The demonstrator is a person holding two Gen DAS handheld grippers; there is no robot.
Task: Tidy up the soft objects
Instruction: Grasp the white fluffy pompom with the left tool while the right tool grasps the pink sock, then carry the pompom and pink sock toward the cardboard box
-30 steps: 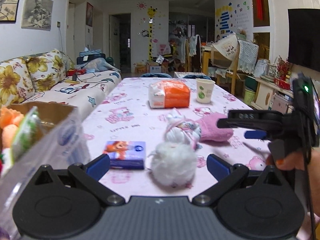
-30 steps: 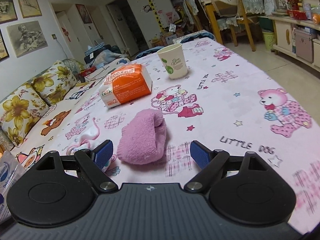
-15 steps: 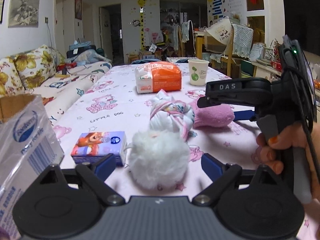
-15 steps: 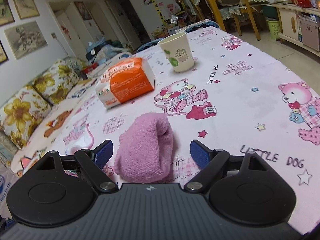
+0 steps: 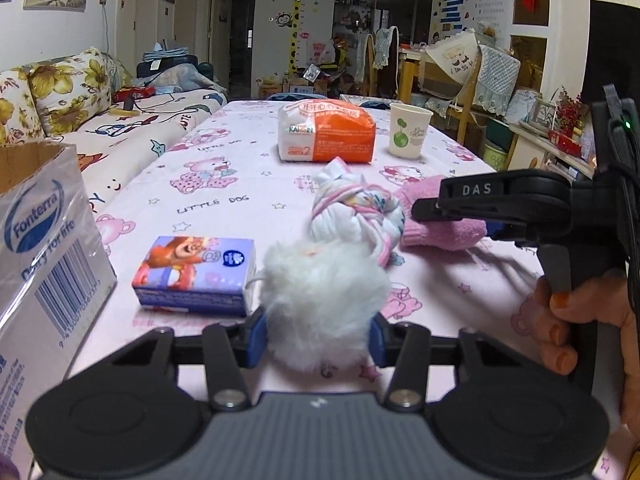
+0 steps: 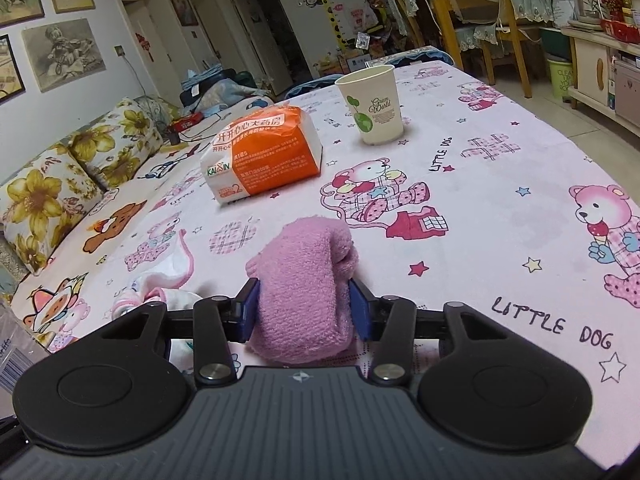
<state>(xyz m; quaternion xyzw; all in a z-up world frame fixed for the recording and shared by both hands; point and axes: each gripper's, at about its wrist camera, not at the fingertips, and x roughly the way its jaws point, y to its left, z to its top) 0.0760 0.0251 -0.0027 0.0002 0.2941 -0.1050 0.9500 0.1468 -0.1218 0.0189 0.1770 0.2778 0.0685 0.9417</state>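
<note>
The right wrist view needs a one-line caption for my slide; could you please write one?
Right gripper closed on a folded pink towel lying on a cartoon-print tablecloth, with an orange tissue pack and paper cup beyond.

- The left gripper [image 5: 316, 334] points forward and slightly down over the surface. Its jaws have just been closing, and the blue pads now press both sides of a white fluffy ball [image 5: 324, 300].
- The right gripper [image 6: 305, 310] is angled the same way. Its jaws have also just been closing, and its pads squeeze a pink rolled towel [image 6: 306, 280].
- A hand [image 5: 576, 332] wraps the right gripper's handle, fingers curled around the grip.
</note>
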